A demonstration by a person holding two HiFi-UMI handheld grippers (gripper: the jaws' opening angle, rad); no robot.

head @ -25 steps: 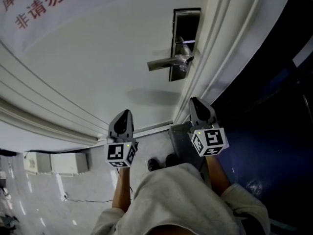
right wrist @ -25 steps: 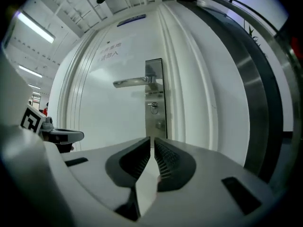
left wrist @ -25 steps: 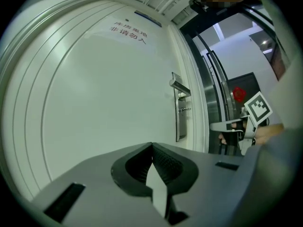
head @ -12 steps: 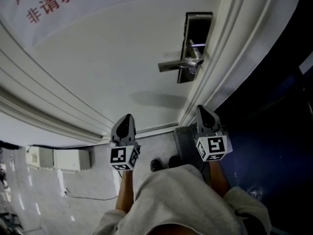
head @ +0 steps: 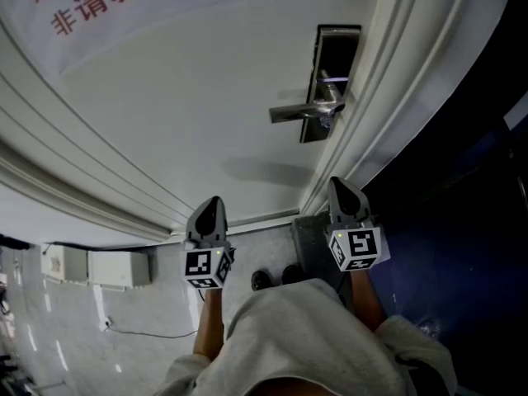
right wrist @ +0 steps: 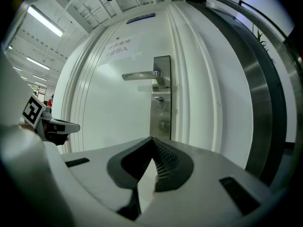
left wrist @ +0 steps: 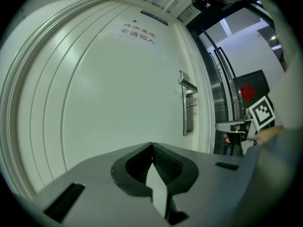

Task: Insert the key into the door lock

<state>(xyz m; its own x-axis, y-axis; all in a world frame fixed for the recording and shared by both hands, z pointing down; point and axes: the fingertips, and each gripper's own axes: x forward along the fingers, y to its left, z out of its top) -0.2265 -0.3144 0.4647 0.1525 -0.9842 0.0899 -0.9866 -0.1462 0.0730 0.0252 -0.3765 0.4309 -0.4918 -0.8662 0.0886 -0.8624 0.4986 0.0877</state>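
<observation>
Soft, even light falls on the white door [head: 206, 97], and the handle [head: 301, 111] casts a faint grey shadow below it. The head view's right side sinks into dim blue-black. Both gripper views bulge strongly, with black corners. Ceiling strip lights [right wrist: 45, 21] glare, and the nearest foreground is blurred.

A white paper sheet [head: 124, 7] stuck on the white panelled door [head: 206, 122] carries two lines of red Chinese characters. The head view cuts off its top and shows 非请勿. In the left gripper view the sheet [left wrist: 137, 32] reads 库房重地 over 非请勿入. A small blue plate [right wrist: 140, 18] above the door is too small to read.
</observation>
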